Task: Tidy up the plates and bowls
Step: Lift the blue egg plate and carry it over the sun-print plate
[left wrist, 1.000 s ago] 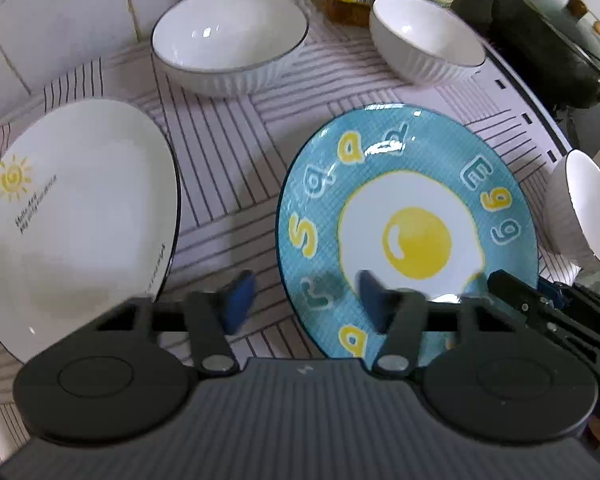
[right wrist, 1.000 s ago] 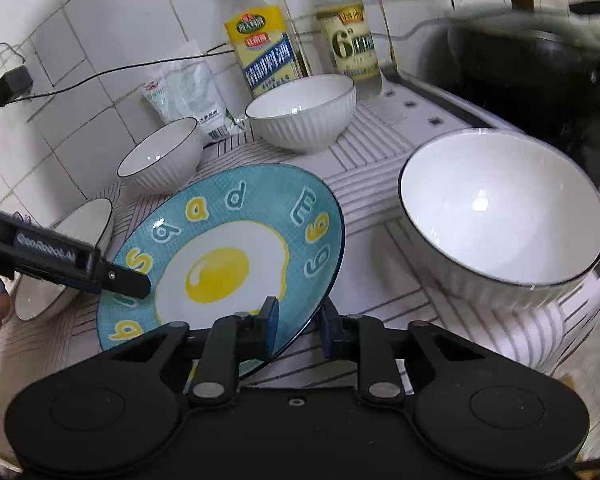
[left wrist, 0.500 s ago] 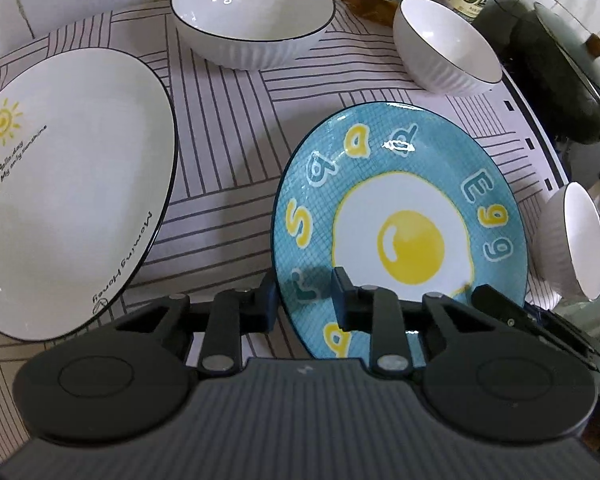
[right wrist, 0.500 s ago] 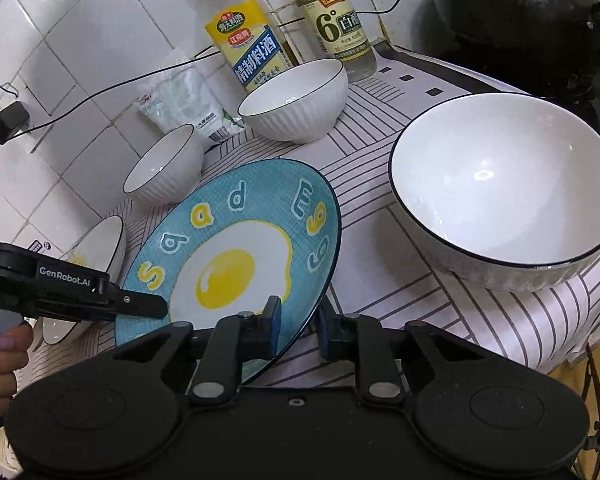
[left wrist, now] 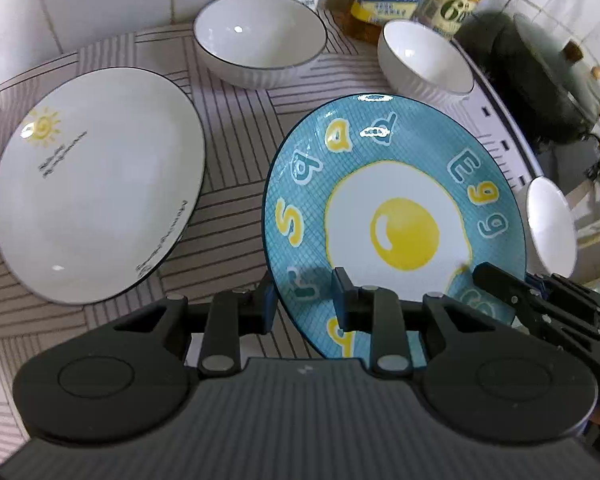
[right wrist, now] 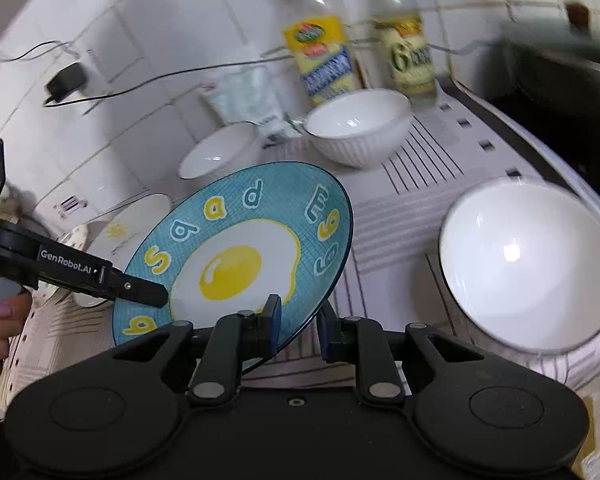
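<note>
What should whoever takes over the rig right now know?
Left gripper: closed on the blue plate's near-left rim.
Right gripper: straddles the same plate's opposite edge; the grip looks looser, with a gap at one finger.
The blue plate is lifted and tilted between both grippers.
White plate lies flat on the striped mat, left of the blue plate.
Three white bowls stand apart.
Done: blue plate picked up.
Left: probably stack it on the white plate, then nest the bowls.

Both grippers — left (left wrist: 303,296), right (right wrist: 296,326) — seemingly clamped, fingers narrowly apart.
</note>
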Demonstrator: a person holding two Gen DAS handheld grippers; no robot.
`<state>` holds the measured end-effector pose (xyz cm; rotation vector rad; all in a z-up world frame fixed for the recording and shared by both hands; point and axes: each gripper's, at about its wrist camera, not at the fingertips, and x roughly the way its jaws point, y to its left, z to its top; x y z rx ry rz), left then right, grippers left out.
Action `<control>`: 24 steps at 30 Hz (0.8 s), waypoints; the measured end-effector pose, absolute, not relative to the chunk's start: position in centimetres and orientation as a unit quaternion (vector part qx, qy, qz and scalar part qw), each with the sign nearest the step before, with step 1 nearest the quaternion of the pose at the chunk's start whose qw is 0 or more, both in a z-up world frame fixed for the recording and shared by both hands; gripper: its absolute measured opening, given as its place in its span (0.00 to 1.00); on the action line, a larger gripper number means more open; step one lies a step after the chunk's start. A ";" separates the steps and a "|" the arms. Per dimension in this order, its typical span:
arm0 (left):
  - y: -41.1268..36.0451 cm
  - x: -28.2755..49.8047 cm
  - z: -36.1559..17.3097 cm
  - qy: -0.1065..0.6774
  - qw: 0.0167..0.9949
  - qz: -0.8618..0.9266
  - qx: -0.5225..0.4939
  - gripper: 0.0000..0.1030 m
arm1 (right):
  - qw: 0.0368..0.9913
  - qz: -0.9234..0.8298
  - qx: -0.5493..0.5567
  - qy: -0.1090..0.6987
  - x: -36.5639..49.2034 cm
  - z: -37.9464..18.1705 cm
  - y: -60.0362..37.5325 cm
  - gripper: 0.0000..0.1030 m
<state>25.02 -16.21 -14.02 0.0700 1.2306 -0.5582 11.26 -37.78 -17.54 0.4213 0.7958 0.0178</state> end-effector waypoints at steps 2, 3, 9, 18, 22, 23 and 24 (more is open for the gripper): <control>-15.4 24.6 -13.0 0.563 0.785 -0.256 0.024 0.25 | 0.901 0.022 0.199 0.386 11.5 -16.6 -37.6 0.23; -14.8 24.3 -12.4 0.560 0.789 -0.253 0.020 0.25 | 0.901 0.030 0.195 0.386 11.7 -16.1 -37.5 0.23; -11.3 23.7 -10.1 0.547 0.808 -0.219 -0.021 0.25 | 0.907 0.093 0.163 0.376 13.7 -13.8 -36.0 0.23; -5.4 24.1 -8.8 0.531 0.833 -0.142 -0.057 0.25 | 0.900 0.197 0.129 0.366 18.9 -13.7 -32.5 0.23; -3.2 25.1 -9.6 0.538 0.834 -0.106 -0.068 0.25 | 0.886 0.229 0.119 0.385 21.7 -14.4 -30.4 0.23; -2.7 25.2 -9.9 0.539 0.833 -0.099 -0.071 0.25 | 0.882 0.233 0.122 0.392 22.4 -14.7 -30.1 0.23; -2.3 25.6 -10.2 0.542 0.832 -0.091 -0.073 0.25 | 0.877 0.239 0.124 0.398 23.1 -15.0 -29.7 0.23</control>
